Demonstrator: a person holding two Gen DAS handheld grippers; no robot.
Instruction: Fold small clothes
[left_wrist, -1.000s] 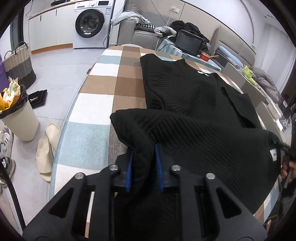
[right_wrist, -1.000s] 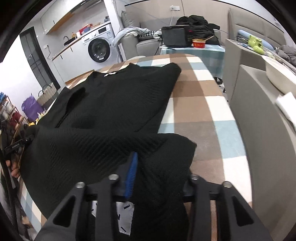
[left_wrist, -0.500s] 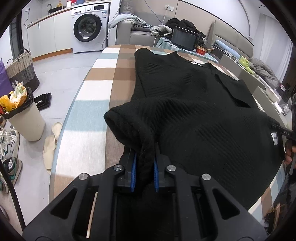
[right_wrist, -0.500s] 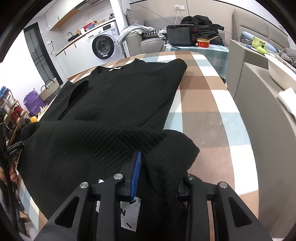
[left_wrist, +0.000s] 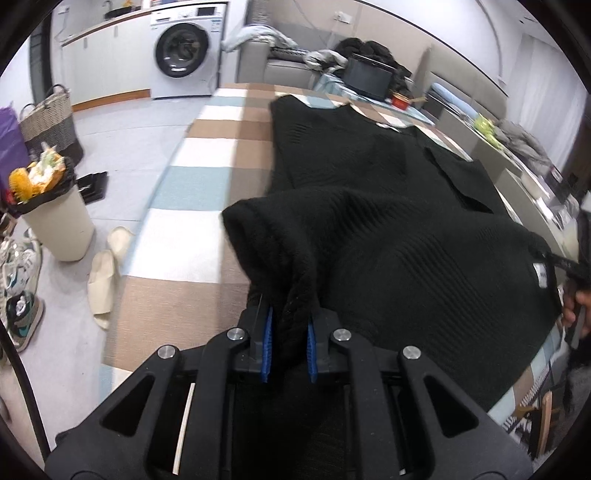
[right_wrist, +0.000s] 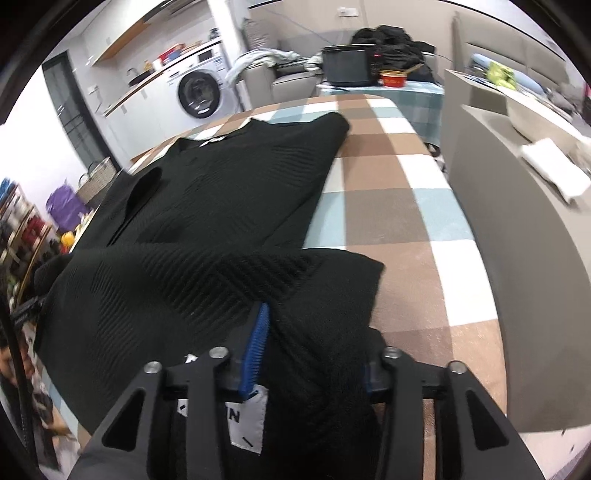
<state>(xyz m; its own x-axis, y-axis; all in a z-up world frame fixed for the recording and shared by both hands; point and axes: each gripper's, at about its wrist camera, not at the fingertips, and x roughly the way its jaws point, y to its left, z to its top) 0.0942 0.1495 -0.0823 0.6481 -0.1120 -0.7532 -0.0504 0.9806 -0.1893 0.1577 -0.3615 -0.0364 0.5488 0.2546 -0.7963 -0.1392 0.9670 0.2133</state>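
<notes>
While the left gripper (left_wrist: 288, 341) pinches the near hem of the black sweater (left_wrist: 388, 229) to fold it farward, the right gripper (right_wrist: 310, 354) has just been opening, cloth lying between its jaws.

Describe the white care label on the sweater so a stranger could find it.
Start at the checked table, where the black ribbed sweater lies folded. At its near edge, beside the right gripper, hangs the white care label, the only white patch there, with dark print.
</notes>
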